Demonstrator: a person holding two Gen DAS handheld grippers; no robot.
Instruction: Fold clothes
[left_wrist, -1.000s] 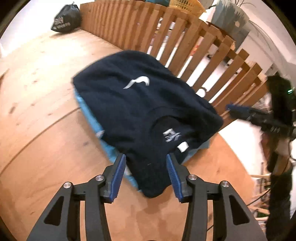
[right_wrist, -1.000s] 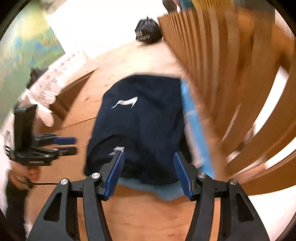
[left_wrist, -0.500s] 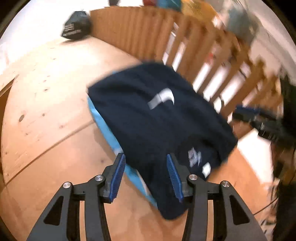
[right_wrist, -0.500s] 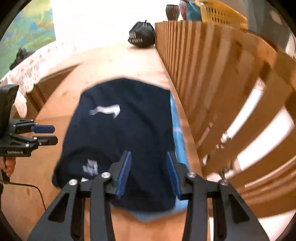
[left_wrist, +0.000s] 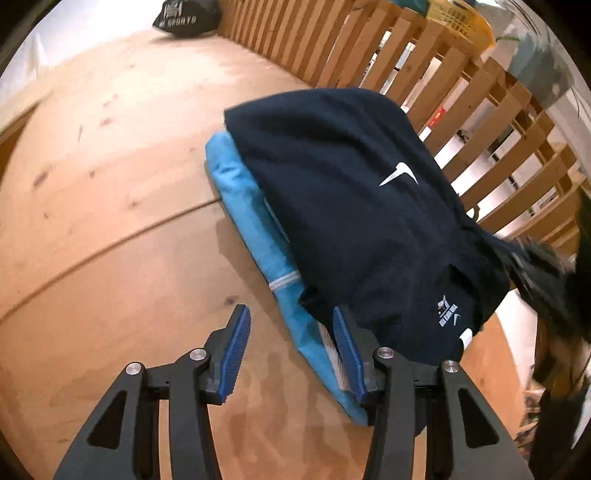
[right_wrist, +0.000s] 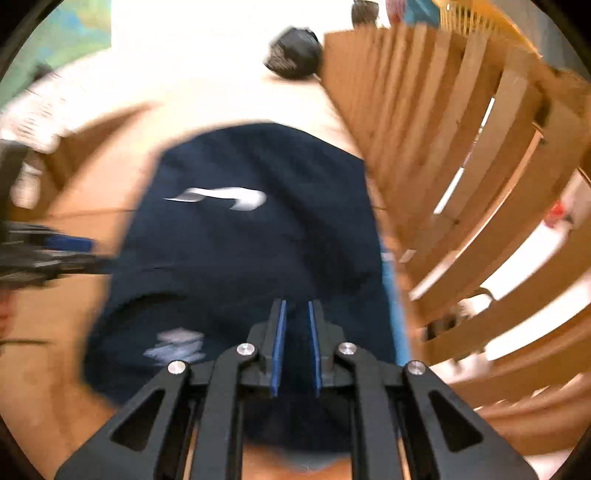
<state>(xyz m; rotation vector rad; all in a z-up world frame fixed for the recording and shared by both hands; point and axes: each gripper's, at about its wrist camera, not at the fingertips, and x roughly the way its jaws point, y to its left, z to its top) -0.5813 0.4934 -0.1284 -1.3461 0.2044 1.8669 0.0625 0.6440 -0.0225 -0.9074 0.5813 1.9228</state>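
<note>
Closing the right gripper (right_wrist: 295, 325) nearly shut over the navy shirt (right_wrist: 251, 251), pinch unconfirmed through blur; hovering the left gripper (left_wrist: 291, 343) half-open and empty beside the blue garment (left_wrist: 255, 229) beneath; risking dragging both, stack lying against the wooden railing (left_wrist: 461, 110).

Floor: wooden boards (left_wrist: 110, 206), pale, with a seam.
Railing: wooden slats (left_wrist: 461, 96) along the right.
Bag: black (left_wrist: 184, 18), far, by the railing's end.
Basket: yellow (left_wrist: 465, 18), beyond the railing.
</note>
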